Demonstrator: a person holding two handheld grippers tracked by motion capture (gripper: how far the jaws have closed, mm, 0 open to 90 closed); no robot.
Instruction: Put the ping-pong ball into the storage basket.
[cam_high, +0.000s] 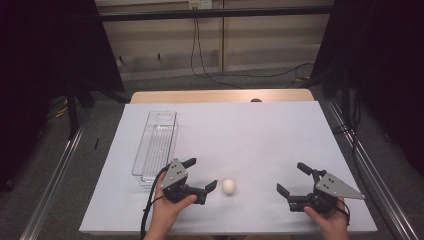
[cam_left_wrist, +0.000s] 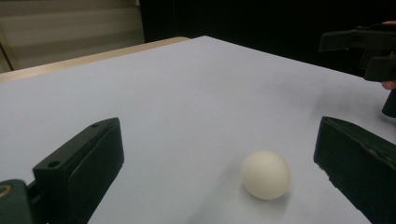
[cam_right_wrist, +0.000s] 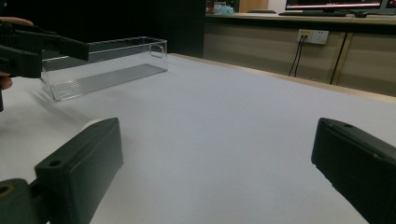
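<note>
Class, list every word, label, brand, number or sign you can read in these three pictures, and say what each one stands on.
None can be read. The egg, the clear plastic bin, the white table cover and both grippers, left and right, bear no legible text. The monitor in the right gripper view is too blurred to read.

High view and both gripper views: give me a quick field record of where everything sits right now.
surface: white sheet covering the table
ball: small white round ball, on the sheet between the grippers, nearer the left one
container: clear plastic rectangular bin, left side, nothing visible inside
left gripper: jaws open, facing the ball, not touching it
right gripper: jaws open, holding nothing
</note>
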